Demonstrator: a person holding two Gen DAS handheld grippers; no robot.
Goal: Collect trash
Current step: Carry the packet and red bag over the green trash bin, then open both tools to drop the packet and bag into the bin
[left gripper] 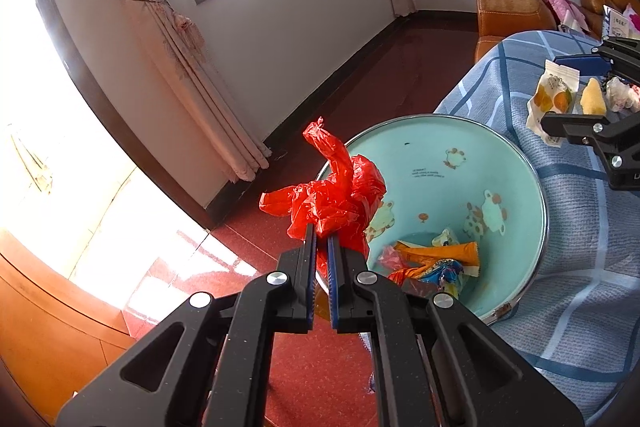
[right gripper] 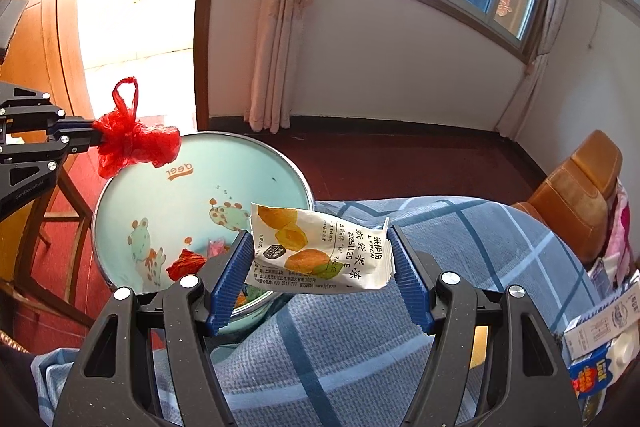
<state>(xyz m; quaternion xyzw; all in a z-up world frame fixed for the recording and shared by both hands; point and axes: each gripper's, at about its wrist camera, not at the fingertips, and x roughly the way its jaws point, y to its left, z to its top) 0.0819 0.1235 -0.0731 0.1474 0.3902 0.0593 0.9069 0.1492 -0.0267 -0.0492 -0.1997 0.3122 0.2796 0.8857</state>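
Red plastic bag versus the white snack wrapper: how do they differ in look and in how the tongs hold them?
The red plastic bag is crumpled and knotted; the white snack wrapper is flat and printed with fruit. The left tongs pinch the bag with jaws nearly together; the right tongs hold the wrapper across its width, jaws wide. The bag hangs at the basin rim; the wrapper beside it, over the blue cloth. Both are held aloft.

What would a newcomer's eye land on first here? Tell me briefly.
The crumpled red plastic bag, pinched in the shut left gripper over the near rim of the mint cartoon-printed basin. Next, the white fruit-printed snack wrapper, spanning the right gripper jaws beside the basin, above the blue plaid cloth.
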